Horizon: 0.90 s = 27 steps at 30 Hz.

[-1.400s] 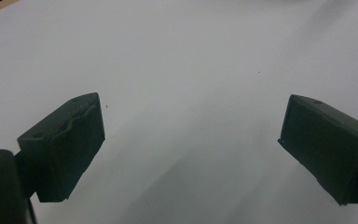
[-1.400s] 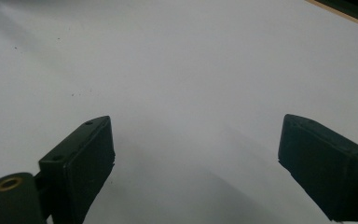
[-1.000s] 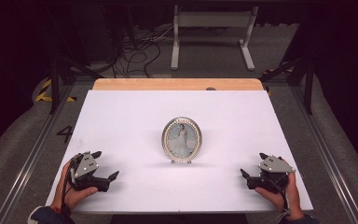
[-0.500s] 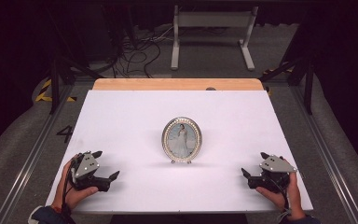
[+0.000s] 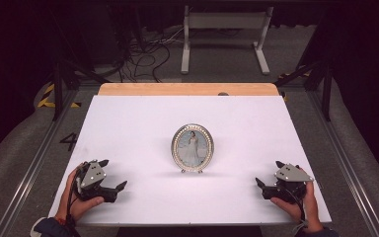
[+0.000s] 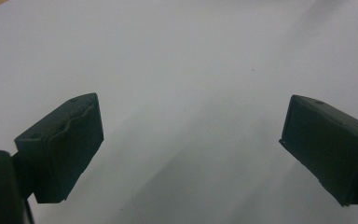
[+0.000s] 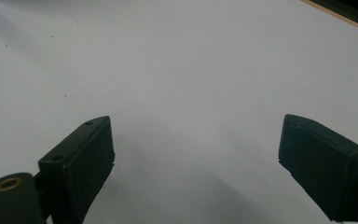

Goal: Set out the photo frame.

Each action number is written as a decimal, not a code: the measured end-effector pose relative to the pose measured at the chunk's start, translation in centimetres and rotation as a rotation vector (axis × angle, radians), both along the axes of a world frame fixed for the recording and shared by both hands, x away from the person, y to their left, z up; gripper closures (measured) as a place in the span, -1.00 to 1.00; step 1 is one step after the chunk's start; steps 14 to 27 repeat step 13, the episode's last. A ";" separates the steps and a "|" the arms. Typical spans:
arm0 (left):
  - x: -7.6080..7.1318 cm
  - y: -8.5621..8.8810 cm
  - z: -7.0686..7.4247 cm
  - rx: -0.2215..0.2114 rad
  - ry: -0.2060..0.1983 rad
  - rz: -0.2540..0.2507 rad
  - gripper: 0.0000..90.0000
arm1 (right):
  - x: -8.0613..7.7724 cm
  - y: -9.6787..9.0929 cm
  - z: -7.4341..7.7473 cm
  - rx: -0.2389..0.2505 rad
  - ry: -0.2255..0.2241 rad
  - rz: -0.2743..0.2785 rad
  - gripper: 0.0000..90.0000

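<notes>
A silver oval photo frame with a picture of a figure in white stands upright at the middle of the white table. My left gripper rests near the front left corner, held in a hand, well left of the frame. Its jaws are wide apart with nothing between them, and the left gripper view has the left gripper over bare white surface. My right gripper sits near the front right corner, also open and empty. In its own view the right gripper spans plain tabletop.
A wooden strip runs along the table's far edge. Beyond it, cables and a white stand lie on the dark floor. Metal rails flank both sides of the table.
</notes>
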<state>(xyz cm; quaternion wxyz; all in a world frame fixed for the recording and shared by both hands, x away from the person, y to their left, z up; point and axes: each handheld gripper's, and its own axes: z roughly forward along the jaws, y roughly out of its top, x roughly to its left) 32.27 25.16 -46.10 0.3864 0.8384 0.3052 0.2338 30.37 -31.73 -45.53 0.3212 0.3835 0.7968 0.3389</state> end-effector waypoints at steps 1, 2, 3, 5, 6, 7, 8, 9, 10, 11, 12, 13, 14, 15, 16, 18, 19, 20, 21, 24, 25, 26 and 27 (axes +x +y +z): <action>0.0 0.0 0.0 0.001 0.002 -0.001 -0.87 | 0.0 0.0 0.0 0.001 -0.001 0.000 -0.76; 0.0 0.0 0.0 0.001 0.002 -0.001 -0.87 | 0.0 0.0 0.0 0.001 -0.001 0.000 -0.76; 0.0 0.0 0.0 -0.005 0.003 -0.003 -0.87 | 0.0 0.0 0.0 -0.003 -0.001 0.002 -0.76; 0.1 0.0 0.0 -0.011 0.002 -0.005 -0.87 | 0.0 0.0 0.0 -0.005 -0.005 0.002 -0.76; 0.1 0.0 0.0 -0.010 0.003 -0.003 -0.87 | -0.1 0.0 0.0 -0.005 -0.005 -0.002 -0.77; 0.1 -0.1 0.0 -0.012 0.002 -0.002 -0.87 | -0.1 0.0 0.0 0.000 -0.004 -0.006 -0.77; 0.1 -0.1 0.0 -0.012 0.004 -0.003 -0.87 | -0.1 -0.1 0.0 0.003 -0.005 -0.007 -0.77; 0.1 -0.2 0.0 -0.008 0.003 -0.007 -0.87 | -0.1 -0.1 0.0 0.001 -0.005 -0.007 -0.77; 0.1 -0.2 0.0 -0.011 0.003 -0.004 -0.87 | -0.1 -0.1 0.0 0.003 -0.003 -0.009 -0.77; 0.2 -0.3 0.0 -0.012 0.006 -0.004 -0.87 | 0.0 -0.2 0.0 0.003 -0.005 -0.009 -0.77; 0.3 -0.3 0.0 -0.009 0.006 -0.006 -0.87 | 0.0 -0.1 0.0 0.002 -0.005 -0.014 -0.77; 0.3 -0.3 0.0 -0.009 0.006 -0.006 -0.87 | 0.0 -0.1 0.0 -0.001 -0.005 -0.014 -0.77; 0.3 -0.3 0.0 -0.009 0.006 -0.006 -0.87 | 0.0 -0.1 0.0 -0.001 -0.005 -0.014 -0.77; 0.3 -0.3 0.0 -0.009 0.006 -0.006 -0.87 | 0.0 -0.1 0.0 -0.001 -0.005 -0.014 -0.77; 0.3 -0.3 0.0 -0.009 0.006 -0.006 -0.87 | 0.0 -0.1 0.0 -0.001 -0.005 -0.014 -0.77; 0.3 -0.3 0.0 -0.009 0.006 -0.006 -0.87 | 0.0 -0.1 0.0 -0.001 -0.005 -0.014 -0.77; 0.3 -0.3 0.0 -0.009 0.006 -0.006 -0.87 | 0.0 -0.1 0.0 -0.001 -0.005 -0.014 -0.77; 0.3 -0.3 0.0 -0.009 0.006 -0.006 -0.87 | 0.0 -0.1 0.0 -0.001 -0.005 -0.014 -0.77; 0.3 -0.3 0.0 -0.009 0.006 -0.006 -0.87 | 0.0 -0.1 0.0 -0.001 -0.005 -0.014 -0.77; 0.3 -0.3 0.0 -0.009 0.006 -0.006 -0.87 | 0.0 -0.1 0.0 -0.001 -0.005 -0.014 -0.77; 0.3 -0.3 0.0 -0.009 0.006 -0.006 -0.87 | 0.0 -0.1 0.0 -0.001 -0.005 -0.014 -0.77; 0.3 -0.3 0.0 -0.009 0.006 -0.006 -0.87 | 0.0 -0.1 0.0 -0.001 -0.005 -0.014 -0.77; 0.3 -0.3 0.0 -0.009 0.006 -0.006 -0.87 | 0.0 -0.1 0.0 -0.001 -0.005 -0.014 -0.77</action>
